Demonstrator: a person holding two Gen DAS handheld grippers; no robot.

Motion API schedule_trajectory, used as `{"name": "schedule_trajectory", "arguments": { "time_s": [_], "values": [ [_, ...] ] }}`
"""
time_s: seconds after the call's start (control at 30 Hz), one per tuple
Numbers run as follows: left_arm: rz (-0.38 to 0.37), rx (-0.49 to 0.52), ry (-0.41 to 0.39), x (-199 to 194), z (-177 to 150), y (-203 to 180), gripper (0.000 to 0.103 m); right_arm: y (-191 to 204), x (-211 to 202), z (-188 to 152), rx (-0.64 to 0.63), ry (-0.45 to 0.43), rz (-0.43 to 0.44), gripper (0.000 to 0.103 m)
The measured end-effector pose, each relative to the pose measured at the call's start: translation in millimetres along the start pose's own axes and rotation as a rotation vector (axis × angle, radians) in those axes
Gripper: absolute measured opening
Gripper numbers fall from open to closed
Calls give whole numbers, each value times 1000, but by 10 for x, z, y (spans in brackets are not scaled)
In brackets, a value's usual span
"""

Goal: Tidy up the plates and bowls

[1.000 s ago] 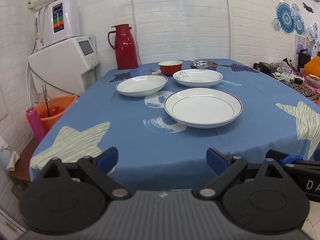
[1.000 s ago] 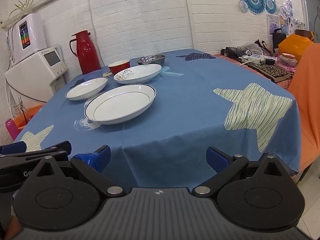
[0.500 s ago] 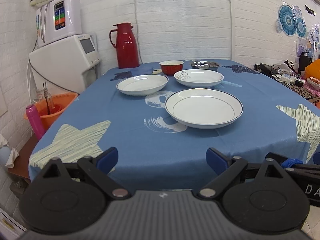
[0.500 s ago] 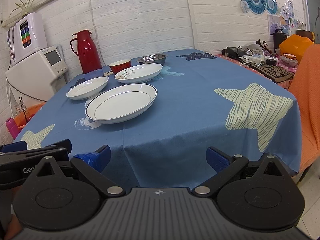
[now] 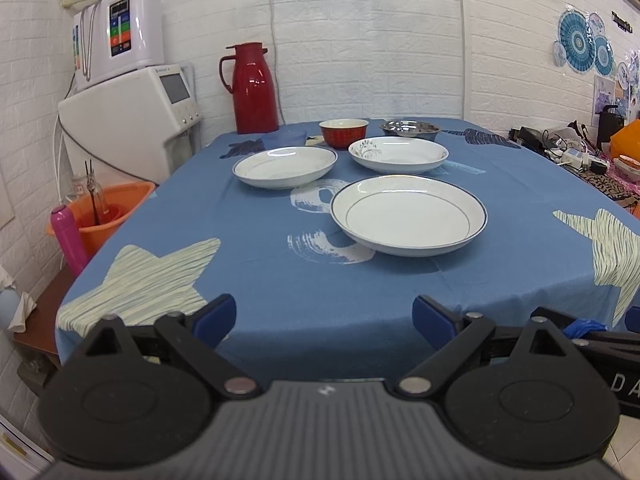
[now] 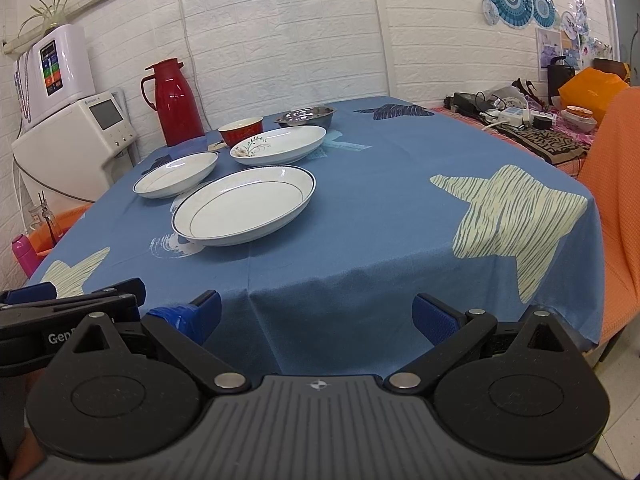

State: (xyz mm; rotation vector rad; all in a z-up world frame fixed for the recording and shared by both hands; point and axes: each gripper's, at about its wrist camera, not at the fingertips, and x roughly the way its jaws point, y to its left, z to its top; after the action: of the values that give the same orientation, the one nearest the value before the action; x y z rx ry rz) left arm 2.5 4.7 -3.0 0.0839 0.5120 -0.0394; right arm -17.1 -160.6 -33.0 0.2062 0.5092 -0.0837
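Observation:
On the blue star-print tablecloth (image 5: 256, 272) stand three white plates: a large blue-rimmed plate (image 5: 408, 220) (image 6: 244, 210) nearest me, a smaller rimmed plate (image 5: 285, 167) (image 6: 176, 174) to its left, and a flower-patterned plate (image 5: 398, 155) (image 6: 280, 145) behind. Farther back sit a red bowl (image 5: 344, 133) (image 6: 241, 130) and a steel bowl (image 5: 410, 130) (image 6: 306, 117). My left gripper (image 5: 325, 316) and right gripper (image 6: 316, 314) both hang open at the table's near edge, short of the dishes, holding nothing.
A red thermos (image 5: 252, 88) and a small blue cup (image 5: 285, 138) stand at the far edge. A white water dispenser (image 5: 132, 116), an orange basin (image 5: 108, 216) and a pink bottle (image 5: 68, 240) are left of the table. An orange-covered chair (image 6: 616, 208) and a cluttered side table (image 6: 520, 120) are right.
Both cameras have risen and tilted slightly, so the dishes sit a bit lower in view. The dishes have not moved and both grippers stay open.

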Motion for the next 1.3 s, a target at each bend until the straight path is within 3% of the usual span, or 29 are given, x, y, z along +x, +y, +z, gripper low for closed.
{"name": "schedule_trajectory", "arguments": {
  "time_s": [1.03, 1.2, 1.3],
  "values": [
    [2, 2, 30, 77, 23, 24, 94, 27, 35, -37, -3, 11, 15, 90],
    [20, -27, 20, 179, 88, 238, 94, -17, 61, -45, -8, -46, 44, 90],
    [1, -64, 69, 336, 162, 426, 94, -51, 120, 57, -15, -58, 74, 89]
  ]
}}
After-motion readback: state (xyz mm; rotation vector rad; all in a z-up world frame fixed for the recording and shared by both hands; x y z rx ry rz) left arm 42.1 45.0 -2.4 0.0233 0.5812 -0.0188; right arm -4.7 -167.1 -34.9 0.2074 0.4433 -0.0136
